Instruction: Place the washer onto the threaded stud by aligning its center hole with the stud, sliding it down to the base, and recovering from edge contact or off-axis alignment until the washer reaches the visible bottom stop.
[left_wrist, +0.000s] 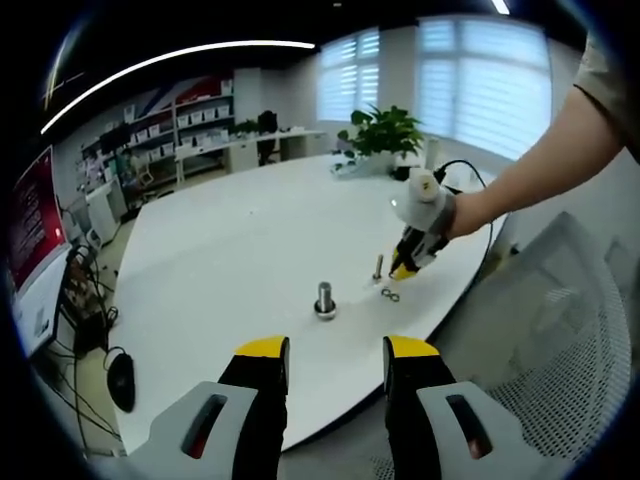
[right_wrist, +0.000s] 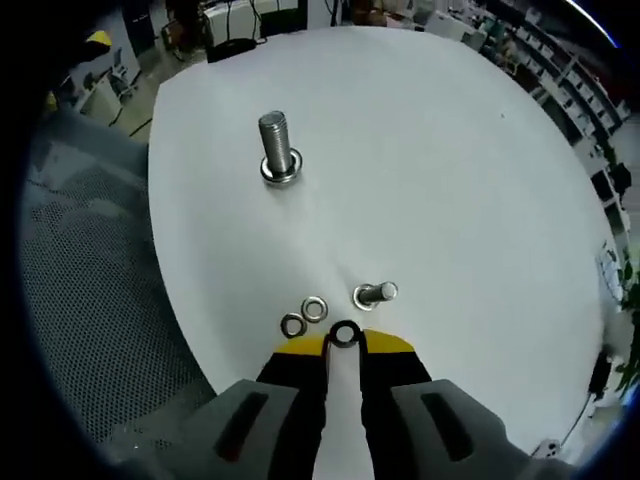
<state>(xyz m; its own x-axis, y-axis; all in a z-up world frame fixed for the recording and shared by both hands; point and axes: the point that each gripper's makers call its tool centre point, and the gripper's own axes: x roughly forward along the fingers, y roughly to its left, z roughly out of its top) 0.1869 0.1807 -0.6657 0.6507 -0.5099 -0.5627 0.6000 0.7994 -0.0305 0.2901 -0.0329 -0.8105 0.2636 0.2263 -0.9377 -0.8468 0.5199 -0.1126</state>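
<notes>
Now R gripper (right_wrist: 344, 338) fingers narrow, pinching washer (right_wrist: 344, 335) at tips. Lift, center hole over stud (right_wrist: 276, 140), keep flat. L gripper (left_wrist: 337, 352) fingers wide, idle.

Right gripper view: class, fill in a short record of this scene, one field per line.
surface: round white table
large stud: upright threaded steel stud, a washer at its base
small stud: short threaded steel stud, lying on its side
loose washers: two small steel washers, side by side
right gripper: yellow-tipped, jaws shut on dark ring washer
left gripper: open
</notes>
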